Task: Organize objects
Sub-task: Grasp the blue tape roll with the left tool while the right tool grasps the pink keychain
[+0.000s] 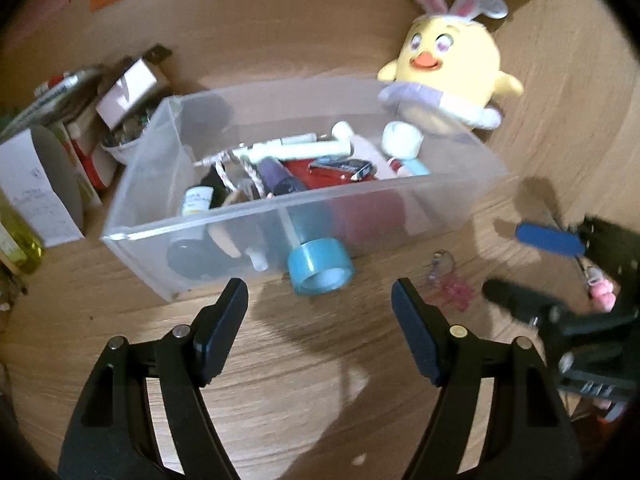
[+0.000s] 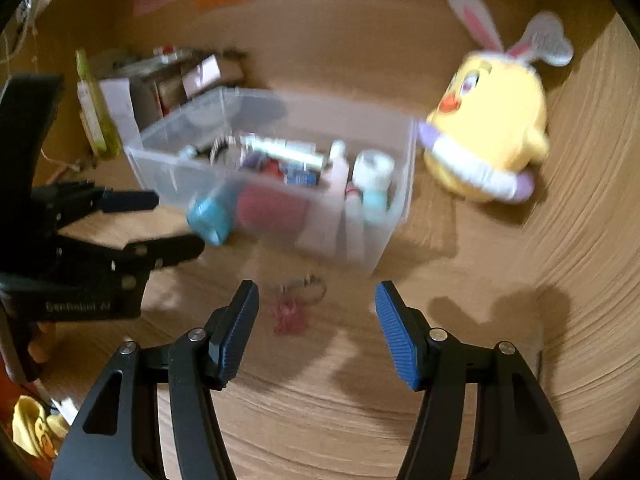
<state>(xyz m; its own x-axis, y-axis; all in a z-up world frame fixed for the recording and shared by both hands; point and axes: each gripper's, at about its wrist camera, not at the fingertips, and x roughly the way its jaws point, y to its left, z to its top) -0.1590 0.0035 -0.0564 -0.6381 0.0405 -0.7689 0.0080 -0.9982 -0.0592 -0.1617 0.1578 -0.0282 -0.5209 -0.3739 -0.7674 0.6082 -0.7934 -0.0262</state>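
Observation:
A clear plastic bin (image 1: 132, 236) (image 2: 400, 200) on the wooden table holds several small items: tubes, a cord, a red case. A blue tape roll (image 1: 320, 268) (image 2: 208, 216) lies on its side against the bin's front wall. My left gripper (image 1: 319, 296) (image 2: 180, 222) is open just short of the roll, not touching it. A pink keychain (image 1: 452, 292) (image 2: 290, 316) lies on the table right of the roll. My right gripper (image 2: 317, 286) (image 1: 502, 260) hangs open over the keychain, with nothing pressed between its pads.
A yellow chick plush (image 1: 452, 68) (image 2: 488, 128) with bunny ears sits behind the bin's right end. Boxes (image 1: 36, 188), a bowl and a green bottle (image 2: 94, 104) crowd the left. A small yellow duck (image 2: 28, 428) lies at my near left.

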